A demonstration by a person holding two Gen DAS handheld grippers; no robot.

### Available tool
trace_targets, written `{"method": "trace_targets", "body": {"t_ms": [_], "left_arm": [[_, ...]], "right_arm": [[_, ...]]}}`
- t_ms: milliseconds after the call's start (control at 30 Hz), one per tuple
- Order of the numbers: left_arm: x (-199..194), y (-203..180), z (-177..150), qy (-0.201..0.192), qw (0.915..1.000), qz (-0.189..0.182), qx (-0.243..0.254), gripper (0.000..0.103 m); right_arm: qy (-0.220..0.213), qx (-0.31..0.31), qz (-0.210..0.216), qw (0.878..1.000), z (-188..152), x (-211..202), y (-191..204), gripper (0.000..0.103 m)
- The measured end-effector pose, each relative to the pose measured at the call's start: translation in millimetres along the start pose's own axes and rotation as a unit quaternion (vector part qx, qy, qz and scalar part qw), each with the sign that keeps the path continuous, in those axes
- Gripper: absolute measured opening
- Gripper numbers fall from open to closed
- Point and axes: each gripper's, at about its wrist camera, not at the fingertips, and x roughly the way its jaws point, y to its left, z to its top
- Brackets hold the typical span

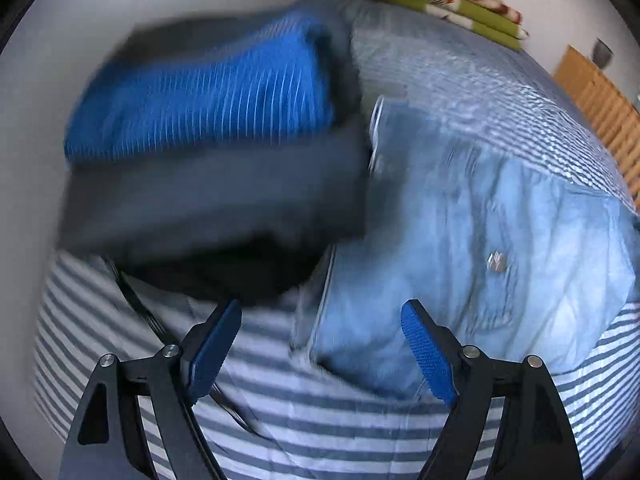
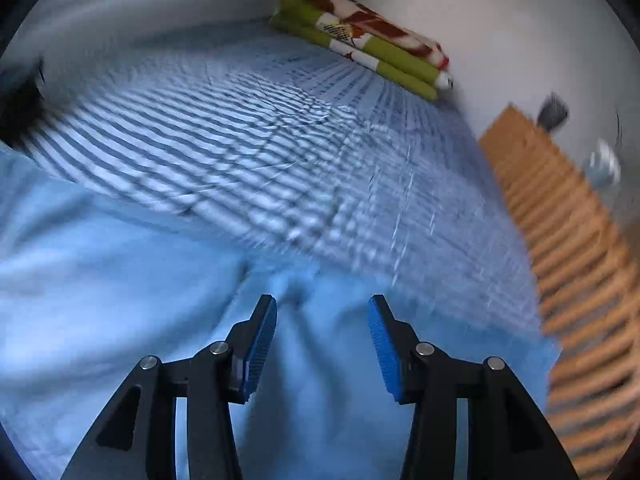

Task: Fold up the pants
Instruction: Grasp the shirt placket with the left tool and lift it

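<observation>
The light blue denim pants (image 1: 460,248) are seen lying on the blue-and-white striped bed sheet (image 1: 320,432), near the bed's near edge, with a metal button (image 1: 496,261) showing on the fabric. In the right wrist view the same pale denim (image 2: 120,280) fills the near part of the bed. The left claw (image 1: 322,354) is spread wide above the sheet beside the pants, with nothing between its blue ribbed pads. The right claw (image 2: 322,346) is held partly open over the denim, gripping nothing. A stack of folded clothes, bright blue ribbed over dark grey (image 1: 208,120), is set just beside the pants. At the far corner of the bed, a folded green, white and red blanket (image 2: 360,40) is placed against the pale wall (image 2: 500,20). A slatted wooden panel (image 2: 580,260) runs along the bed's right edge. Both views are blurred.
</observation>
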Motion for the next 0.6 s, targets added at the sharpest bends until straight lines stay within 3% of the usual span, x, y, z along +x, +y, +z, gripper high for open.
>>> {"method": "trace_targets", "body": {"t_ms": [167,233,300,367,400,467,500,600], "left_arm": [[12,-3,-21,0.002,0.9986,-0.043,-0.032,0.087],[22,-5,-23,0.008,0.998,-0.041,-0.047,0.091],[32,-11,-23,0.006,0.9986,-0.033,-0.041,0.088],[33,-21,-20,0.003,0.999,-0.036,-0.026,0.056],[30,-25,-18,0.002,0.9992,-0.033,-0.021,0.048],[18,-32,-13,-0.004,0.9995,-0.025,-0.016,0.027],[10,-33,-10,-0.008,0.9995,-0.026,-0.017,0.021],[-19,-20,2,-0.023,0.9965,-0.065,-0.047,0.018]], "right_arm": [[0.032,0.062,0.095,0.993,-71,-53,17,0.052],[0.051,0.106,0.129,0.985,-97,-58,20,0.055],[0.077,0.147,0.163,0.973,-118,-52,27,0.057],[0.094,0.206,0.181,0.957,-137,-42,25,0.057],[0.098,0.236,0.196,0.947,-144,-37,22,0.057],[0.111,0.312,0.24,0.913,-155,-19,13,0.062],[0.094,0.327,0.242,0.909,-155,-16,9,0.065],[0.081,0.345,0.246,0.902,-146,-9,11,0.067]]}}
